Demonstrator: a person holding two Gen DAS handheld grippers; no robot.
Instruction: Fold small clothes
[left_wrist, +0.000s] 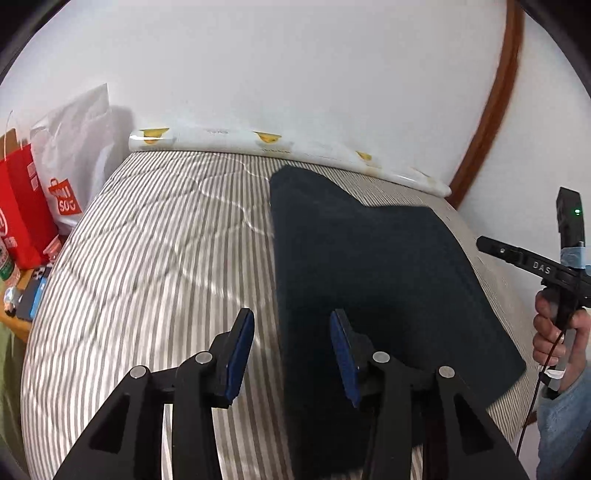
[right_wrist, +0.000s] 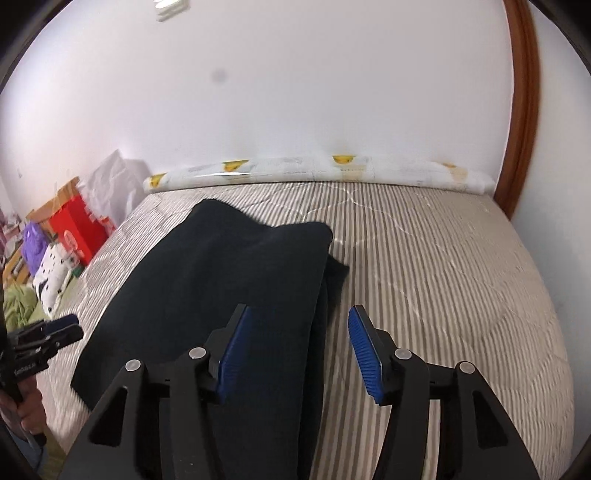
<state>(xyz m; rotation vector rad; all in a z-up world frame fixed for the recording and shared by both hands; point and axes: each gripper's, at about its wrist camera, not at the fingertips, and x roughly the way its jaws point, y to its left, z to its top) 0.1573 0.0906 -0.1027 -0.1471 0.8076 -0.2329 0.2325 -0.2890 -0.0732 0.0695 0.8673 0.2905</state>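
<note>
A dark navy garment (left_wrist: 369, 266) lies flat on the striped mattress (left_wrist: 155, 251); in the right wrist view the garment (right_wrist: 221, 280) shows a folded layer along its right edge. My left gripper (left_wrist: 291, 332) is open and empty, hovering over the garment's left edge. My right gripper (right_wrist: 299, 328) is open and empty, hovering over the garment's right folded edge. The right gripper's body shows at the right of the left wrist view (left_wrist: 532, 266), and the left gripper shows at the left of the right wrist view (right_wrist: 55, 332).
A white rolled pad with yellow prints (left_wrist: 288, 147) lies along the wall at the mattress's far edge. Red and white shopping bags (left_wrist: 44, 199) and small items stand off the left side. A brown wooden frame (right_wrist: 524, 110) rises at the right.
</note>
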